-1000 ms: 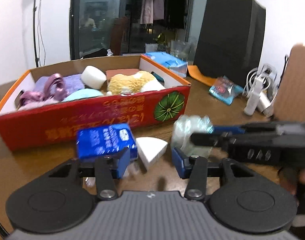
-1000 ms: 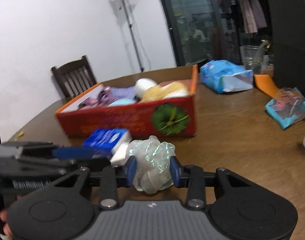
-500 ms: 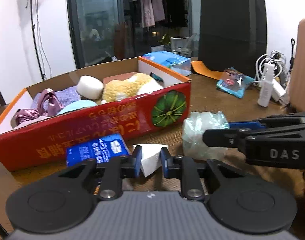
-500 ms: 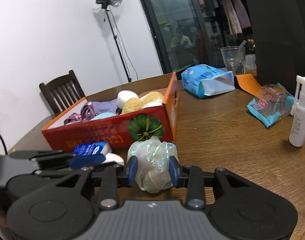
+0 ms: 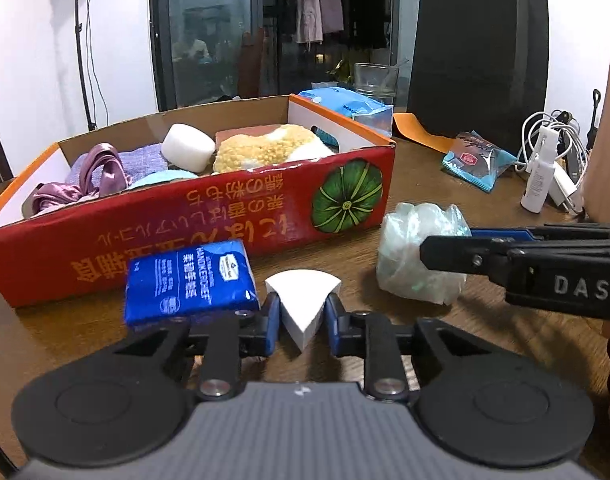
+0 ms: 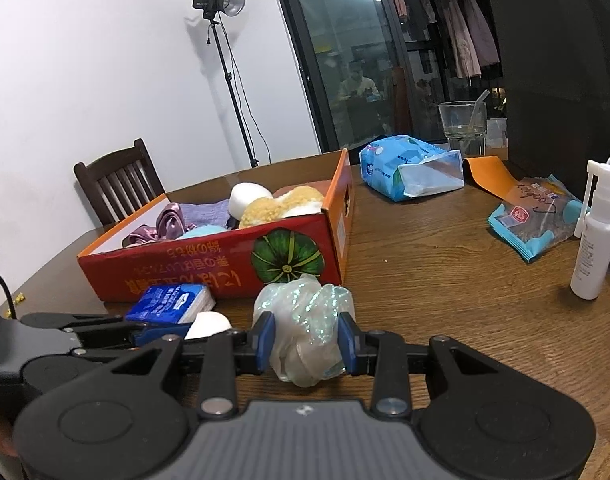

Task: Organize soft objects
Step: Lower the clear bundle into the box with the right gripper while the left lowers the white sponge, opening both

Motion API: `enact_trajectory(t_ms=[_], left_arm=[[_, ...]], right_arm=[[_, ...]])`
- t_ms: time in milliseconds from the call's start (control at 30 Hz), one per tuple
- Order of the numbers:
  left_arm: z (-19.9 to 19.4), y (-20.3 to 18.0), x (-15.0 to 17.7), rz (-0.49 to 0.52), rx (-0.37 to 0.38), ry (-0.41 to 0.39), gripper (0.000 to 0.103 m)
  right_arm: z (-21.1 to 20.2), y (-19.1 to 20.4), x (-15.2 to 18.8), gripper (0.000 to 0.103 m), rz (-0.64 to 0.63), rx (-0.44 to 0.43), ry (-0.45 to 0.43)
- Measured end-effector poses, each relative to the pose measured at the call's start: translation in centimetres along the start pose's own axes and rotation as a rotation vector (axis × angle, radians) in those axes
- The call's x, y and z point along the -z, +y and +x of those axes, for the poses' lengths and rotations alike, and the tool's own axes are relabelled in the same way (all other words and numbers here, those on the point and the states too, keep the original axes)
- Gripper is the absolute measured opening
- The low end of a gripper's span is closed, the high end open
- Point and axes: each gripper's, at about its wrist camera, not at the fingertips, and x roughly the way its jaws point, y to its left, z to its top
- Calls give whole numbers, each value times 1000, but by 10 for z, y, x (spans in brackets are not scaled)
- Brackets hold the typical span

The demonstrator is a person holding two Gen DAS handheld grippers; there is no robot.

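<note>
A blue handkerchief tissue pack lies on the wooden table against the red cardboard box of soft things. Just right of it, the left gripper has just been closing its jaws and now pinches a white wedge sponge. Further right, the right gripper is clamped on a crumpled iridescent mesh pouf.

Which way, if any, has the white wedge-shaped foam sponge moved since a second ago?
No: the sponge still lies right beside the blue tissue pack.
</note>
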Motion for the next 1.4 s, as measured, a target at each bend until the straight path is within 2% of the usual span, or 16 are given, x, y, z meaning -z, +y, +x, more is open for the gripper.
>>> enact_trajectory(t_ms=[167,333,533,700,900,967,1067,1167,1267,1300,1400], left_arm=[[-22,-2,4,-10,-3,-15,24],[-66,6,7,-48,-18,-66,24],[-127,22,15,-107,-42,-153,24],[-141,38,0,-120,-48,-208,25],[-110,68,-50,-122,-26,-252,26],[-87,83,-73,-145,2,-236,26],[-48,100,-102,-140,1,-203,26],[-8,109,-118,-125,-25,-157,26],[27,118,-123,-136,-7,-117,27],[36,120,-125,-136,-10,-105,30],[57,128,-122,-163,-38,-90,59]], right_arm=[[2,1,2,30,-9,1,5],[-4,4,3,26,1,-34,-8],[-41,30,10,26,3,-117,-58],[-57,54,-1,26,-44,-159,-90],[-31,65,-54,26,-118,-153,-115],[-8,65,-73,26,-125,-145,-92],[28,65,-90,26,-124,-135,-32],[62,71,-98,26,-156,-117,12],[92,75,-100,26,-177,-98,60],[97,75,-98,27,-182,-92,76],[112,78,-94,41,-207,-75,94]])
